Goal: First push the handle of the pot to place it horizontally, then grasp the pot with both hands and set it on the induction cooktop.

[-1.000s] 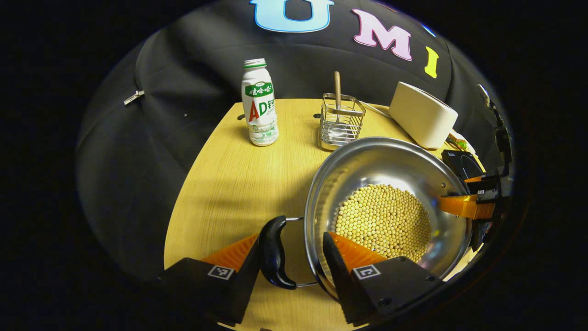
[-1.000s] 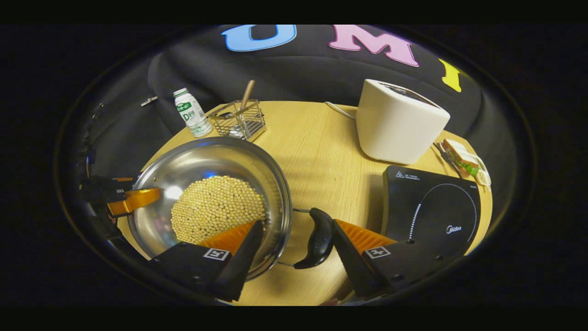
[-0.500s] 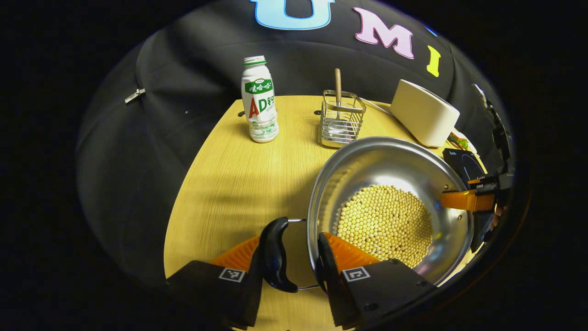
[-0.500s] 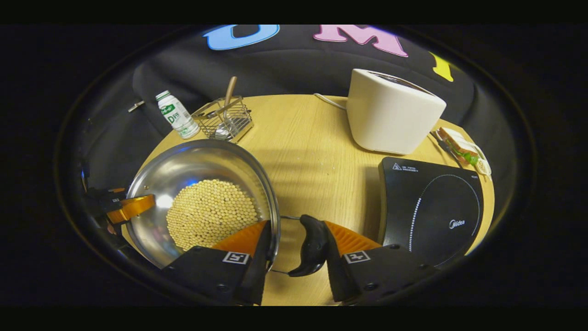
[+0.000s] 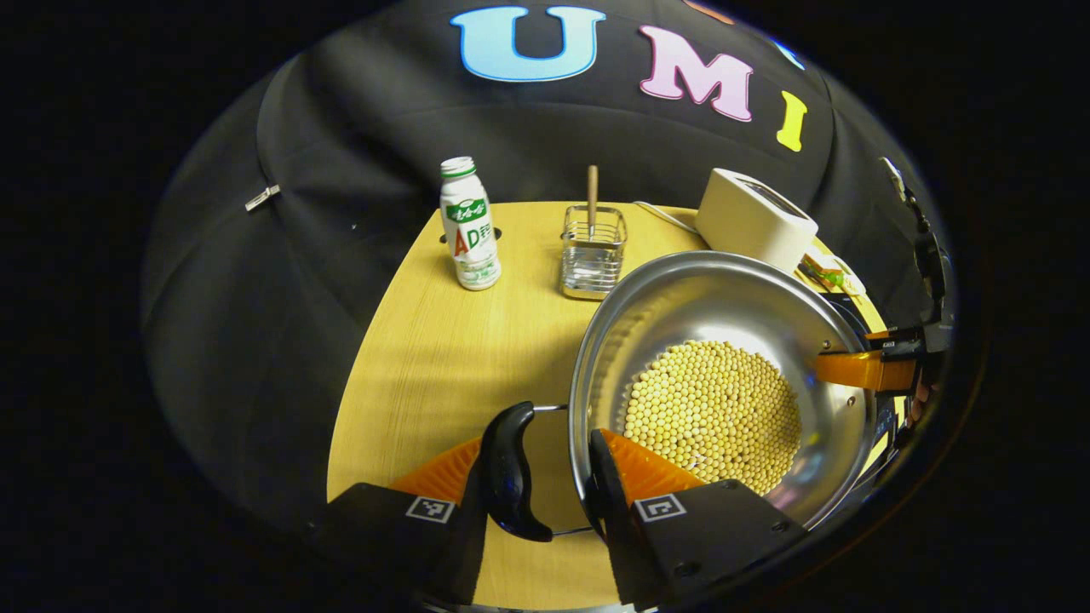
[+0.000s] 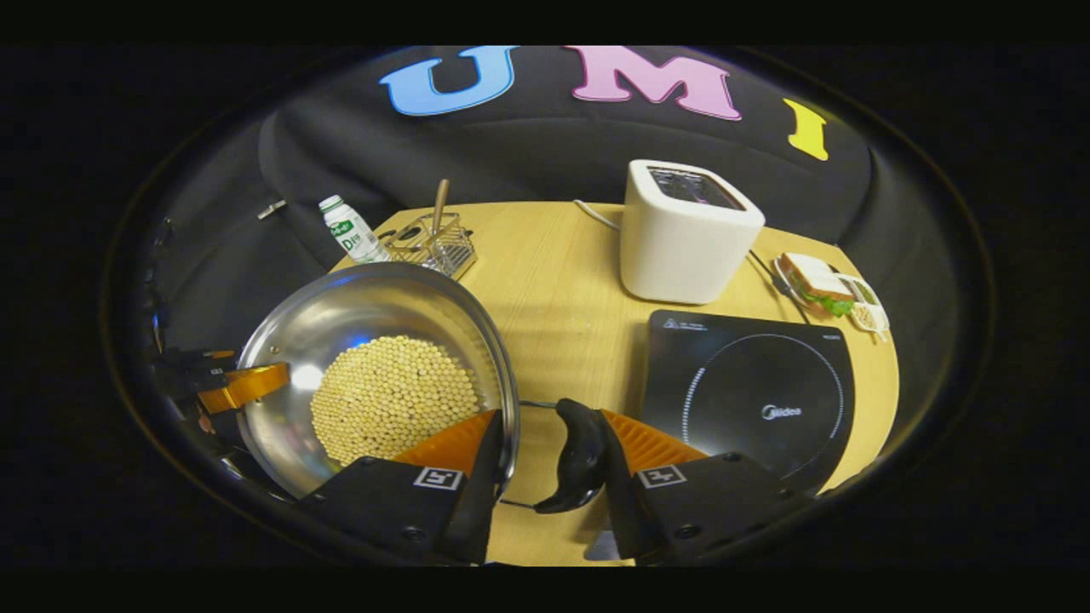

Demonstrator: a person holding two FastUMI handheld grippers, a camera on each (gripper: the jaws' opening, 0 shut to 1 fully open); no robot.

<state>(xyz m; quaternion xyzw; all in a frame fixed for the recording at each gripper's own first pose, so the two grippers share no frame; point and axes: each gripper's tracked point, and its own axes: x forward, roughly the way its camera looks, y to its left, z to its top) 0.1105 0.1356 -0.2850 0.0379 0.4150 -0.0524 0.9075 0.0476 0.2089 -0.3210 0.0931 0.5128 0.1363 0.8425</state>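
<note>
We see the wooden table (image 6: 562,281), the steel pot (image 6: 375,298) of beans raised above it left of the induction cooktop (image 6: 749,392), our left gripper (image 5: 536,485) clamped on rim and black handle (image 5: 508,468), our right gripper (image 6: 545,468) likewise clamping its own handle (image 6: 581,464)

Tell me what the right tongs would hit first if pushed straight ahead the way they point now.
The right tongs straddle the pot rim and its handle. Straight ahead lies bare table, then probably the toaster slightly to the side; depth is unclear.
</note>
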